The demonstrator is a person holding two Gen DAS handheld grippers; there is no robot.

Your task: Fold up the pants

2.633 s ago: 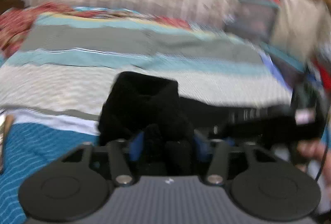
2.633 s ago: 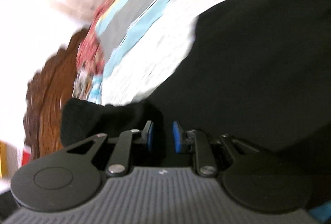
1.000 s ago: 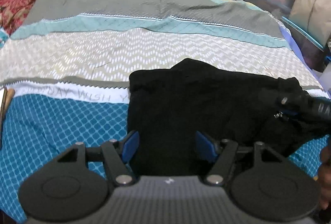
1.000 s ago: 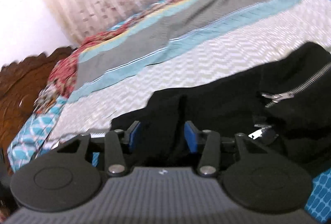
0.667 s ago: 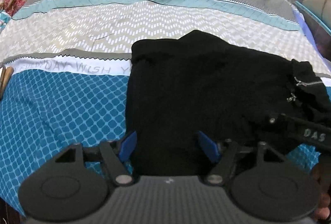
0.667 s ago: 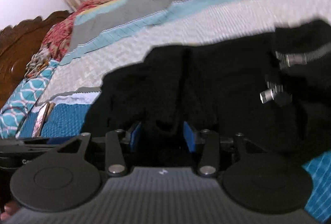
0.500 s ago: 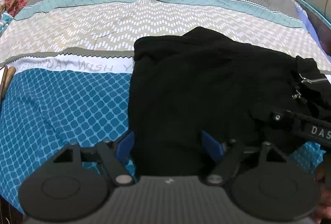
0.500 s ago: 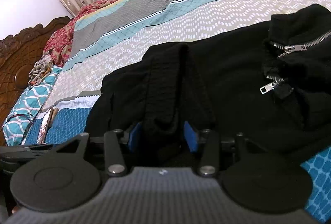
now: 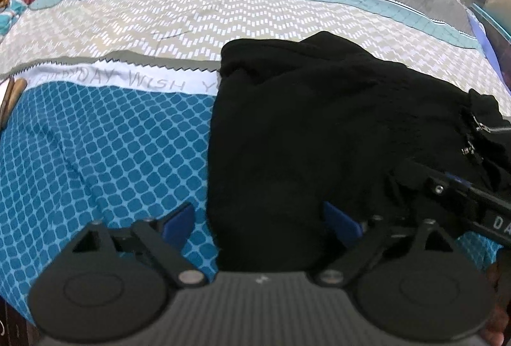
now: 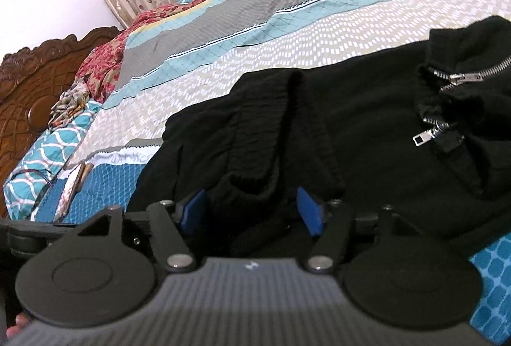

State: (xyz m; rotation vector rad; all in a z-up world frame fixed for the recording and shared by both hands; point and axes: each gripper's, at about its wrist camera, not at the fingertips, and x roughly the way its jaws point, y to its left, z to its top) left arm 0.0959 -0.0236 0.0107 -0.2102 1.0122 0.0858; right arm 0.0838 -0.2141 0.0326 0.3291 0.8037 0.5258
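On the bedspread [image 9: 105, 154] you can read "DAY WISH Y" [image 9: 127, 78]. Your folded black pants [image 9: 319, 129] lie on the bed, lower than a moment ago. Your left tongs [image 9: 260, 220] and right tongs [image 10: 252, 208] are both spreading, cloth between the blue pads, no longer pinched.
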